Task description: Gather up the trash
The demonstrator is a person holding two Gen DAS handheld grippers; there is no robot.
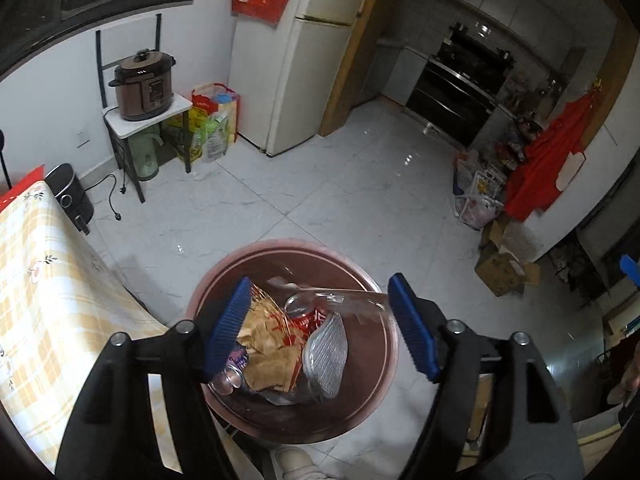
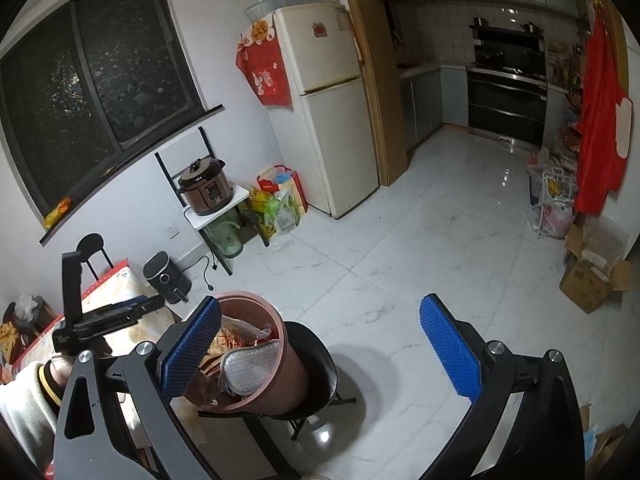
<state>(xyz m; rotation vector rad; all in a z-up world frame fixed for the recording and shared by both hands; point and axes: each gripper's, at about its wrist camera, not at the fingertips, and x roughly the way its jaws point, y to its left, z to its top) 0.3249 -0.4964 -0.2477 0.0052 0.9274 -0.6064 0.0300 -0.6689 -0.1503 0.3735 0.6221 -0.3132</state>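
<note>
Above the bin (image 1: 376, 368) rim, both grippers' jaws gape empty beside open floor (image 1: 340, 200).

Your bin (image 1: 372, 408) sits on a black chair seat (image 2: 316, 360) over white marble floor tiles (image 1: 340, 200). At ten o'clock: checked tablecloth table (image 1: 52, 312). At two o'clock: cardboard boxes (image 1: 504, 272).

Your bin (image 1: 376, 364) stands on the floor (image 1: 340, 200) just right of the worktop (image 1: 48, 300); inside it, the can (image 1: 308, 316) lies behind the wrappers (image 1: 272, 356). The fridge (image 1: 304, 60) stands against the far wall.
</note>
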